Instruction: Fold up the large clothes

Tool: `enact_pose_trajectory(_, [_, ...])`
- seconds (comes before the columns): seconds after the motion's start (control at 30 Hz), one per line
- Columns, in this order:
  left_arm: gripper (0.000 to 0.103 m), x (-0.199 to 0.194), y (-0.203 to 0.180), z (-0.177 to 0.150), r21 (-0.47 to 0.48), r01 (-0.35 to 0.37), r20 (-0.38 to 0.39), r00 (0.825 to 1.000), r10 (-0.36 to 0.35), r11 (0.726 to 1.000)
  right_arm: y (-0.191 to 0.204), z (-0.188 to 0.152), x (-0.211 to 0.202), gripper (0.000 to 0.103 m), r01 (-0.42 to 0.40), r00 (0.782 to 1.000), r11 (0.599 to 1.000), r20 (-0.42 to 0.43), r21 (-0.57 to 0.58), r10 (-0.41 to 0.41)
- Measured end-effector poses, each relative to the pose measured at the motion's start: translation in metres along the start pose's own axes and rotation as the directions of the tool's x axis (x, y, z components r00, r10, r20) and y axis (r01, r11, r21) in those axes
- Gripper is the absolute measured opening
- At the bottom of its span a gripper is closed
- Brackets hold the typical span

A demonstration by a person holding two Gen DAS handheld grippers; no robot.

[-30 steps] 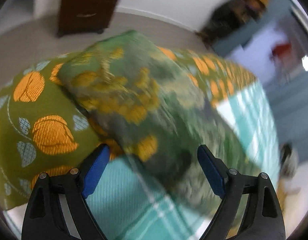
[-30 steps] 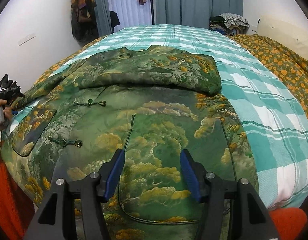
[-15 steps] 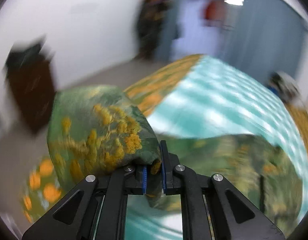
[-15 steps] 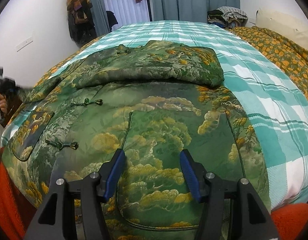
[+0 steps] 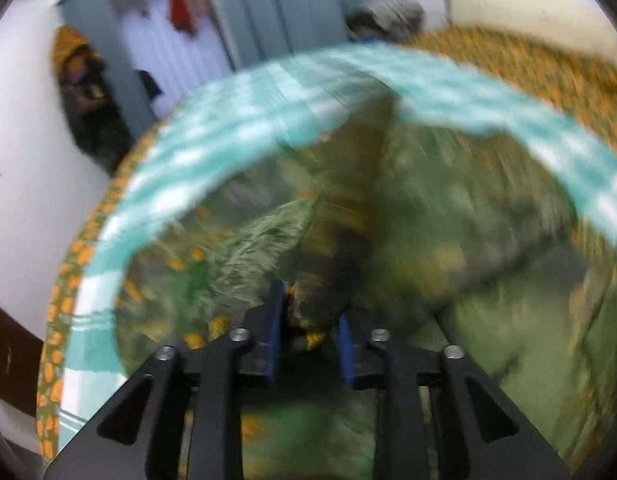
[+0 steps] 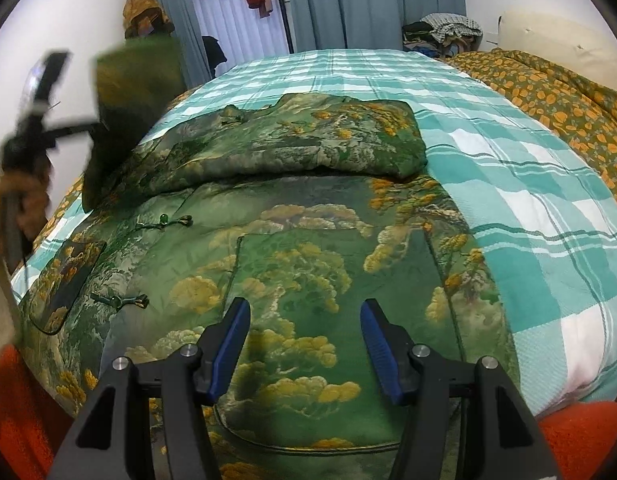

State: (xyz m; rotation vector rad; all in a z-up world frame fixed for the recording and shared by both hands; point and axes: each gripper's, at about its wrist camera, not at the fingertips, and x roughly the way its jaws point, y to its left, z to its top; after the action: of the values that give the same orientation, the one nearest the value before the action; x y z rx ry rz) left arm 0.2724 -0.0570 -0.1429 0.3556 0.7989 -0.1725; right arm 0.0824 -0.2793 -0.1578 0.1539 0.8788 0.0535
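A green padded jacket with gold tree patterns lies spread on the bed, one sleeve folded across its upper part. At the left its other sleeve is lifted in the air, with my left gripper on its end. The left wrist view is blurred: the left gripper has a bunch of this sleeve between its blue pads, and its jaws are opening. My right gripper hovers open over the jacket's lower front, with nothing between its fingers.
A teal and white checked cover spreads under the jacket. An orange-flowered quilt lies on the right. A pile of clothes and grey curtains stand beyond the bed. A hand holds the left gripper's handle.
My left gripper shut on the sleeve's end, lifted it and swung it round over the jacket; its jaws now stand a little apart. The right gripper has stayed where it was.
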Motion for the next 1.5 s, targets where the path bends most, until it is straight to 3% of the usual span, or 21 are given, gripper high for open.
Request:
enact_pose_trajectory(0.07, [0.043, 0.001, -0.018, -0.018, 0.055, 0.007, -0.039, 0.999, -0.005, 0.998, -0.004, 0.001, -0.001, 0.059, 0.002, 1.0, 1.0, 0.003, 0.007, -0.003])
enact_pose_trajectory(0.13, [0.064, -0.016, -0.019, -0.036, 0.075, 0.019, -0.035, 0.999, -0.017, 0.997, -0.007, 0.002, -0.002, 0.059, 0.005, 1.0, 1.0, 0.006, 0.011, -0.005])
enact_pose_trajectory(0.23, [0.076, -0.042, -0.006, -0.058, 0.053, 0.043, -0.015, 0.999, -0.042, 0.998, -0.007, 0.01, 0.0, 0.059, -0.001, 1.0, 1.0, -0.005, 0.021, 0.002])
enact_pose_trajectory(0.4, [0.078, -0.051, 0.019, -0.083, -0.106, 0.062, -0.03, 0.997, -0.066, 0.992, 0.004, 0.057, 0.017, 0.059, -0.177, 0.984, 0.981, -0.008, 0.081, 0.178])
enact_pose_trajectory(0.43, [0.078, -0.051, 0.027, -0.089, -0.161, 0.07, -0.036, 0.996, -0.077, 0.985, 0.006, 0.068, 0.024, 0.059, -0.226, 0.974, 0.968, -0.011, 0.108, 0.228])
enact_pose_trajectory(0.53, [0.078, -0.052, 0.043, -0.105, -0.265, 0.077, -0.045, 0.995, -0.092, 0.961, 0.013, 0.102, 0.065, 0.059, -0.38, 0.914, 0.895, -0.051, 0.234, 0.402])
enact_pose_trajectory(0.6, [0.078, -0.052, 0.049, -0.112, -0.294, 0.068, -0.054, 0.995, -0.088, 0.953, 0.021, 0.116, 0.097, 0.059, -0.399, 0.893, 0.864, -0.084, 0.308, 0.442])
enact_pose_trajectory(0.67, [0.078, -0.054, 0.053, -0.119, -0.309, 0.068, -0.055, 0.994, -0.089, 0.949, 0.027, 0.124, 0.125, 0.059, -0.352, 0.901, 0.859, -0.113, 0.372, 0.418])
enact_pose_trajectory(0.73, [0.078, -0.056, 0.057, -0.127, -0.318, 0.066, -0.057, 0.994, -0.089, 0.946, 0.031, 0.125, 0.139, 0.059, -0.356, 0.891, 0.829, -0.111, 0.431, 0.441])
enact_pose_trajectory(0.77, [0.078, -0.054, 0.06, -0.128, -0.322, 0.066, -0.058, 0.994, -0.09, 0.944, 0.033, 0.125, 0.146, 0.05, -0.354, 0.886, 0.815, -0.113, 0.459, 0.449])
enact_pose_trajectory(0.8, [0.078, -0.053, 0.061, -0.129, -0.327, 0.067, -0.061, 0.994, -0.092, 0.943, 0.036, 0.128, 0.151, 0.019, -0.339, 0.892, 0.82, -0.12, 0.462, 0.436])
enact_pose_trajectory(0.83, [0.078, -0.052, 0.064, -0.132, -0.337, 0.068, -0.065, 0.993, -0.095, 0.939, 0.04, 0.132, 0.15, 0.015, -0.313, 0.907, 0.841, -0.124, 0.441, 0.403])
enact_pose_trajectory(0.93, [0.078, -0.05, 0.069, -0.134, -0.366, 0.078, -0.066, 0.992, -0.109, 0.928, 0.046, 0.155, 0.134, 0.015, -0.291, 0.943, 0.888, -0.051, 0.356, 0.33])
enact_pose_trajectory(1.1, [0.078, -0.047, 0.071, -0.129, -0.383, 0.094, -0.072, 0.989, -0.131, 0.919, 0.043, 0.192, 0.126, 0.015, -0.199, 0.98, 0.964, 0.031, 0.176, 0.197])
enact_pose_trajectory(1.17, [0.078, -0.046, 0.073, -0.124, -0.388, 0.103, -0.081, 0.986, -0.146, 0.916, 0.041, 0.195, 0.143, 0.02, -0.167, 0.985, 0.979, -0.009, 0.12, 0.169])
enact_pose_trajectory(1.27, [0.078, -0.047, 0.083, -0.109, -0.404, 0.131, -0.08, 0.981, -0.178, 0.905, 0.044, 0.182, 0.18, 0.037, -0.098, 0.981, 0.994, -0.163, 0.05, 0.105])
enact_pose_trajectory(1.3, [0.078, -0.049, 0.088, -0.104, -0.411, 0.139, -0.07, 0.98, -0.184, 0.901, 0.041, 0.175, 0.178, 0.038, -0.099, 0.98, 0.994, -0.168, 0.047, 0.106])
enact_pose_trajectory(1.37, [0.083, -0.052, 0.105, -0.088, -0.433, 0.157, -0.038, 0.981, -0.193, 0.887, 0.036, 0.17, 0.165, 0.038, -0.09, 0.987, 0.995, -0.128, 0.033, 0.094])
enact_pose_trajectory(1.43, [0.085, -0.046, 0.122, -0.069, -0.454, 0.171, -0.008, 0.981, -0.196, 0.875, 0.037, 0.172, 0.14, 0.038, -0.048, 0.998, 0.999, -0.032, -0.007, 0.048])
enact_pose_trajectory(1.5, [0.085, -0.032, 0.133, -0.051, -0.454, 0.172, -0.009, 0.98, -0.197, 0.874, 0.042, 0.182, 0.126, 0.038, -0.067, 0.997, 0.997, 0.038, -0.049, 0.069])
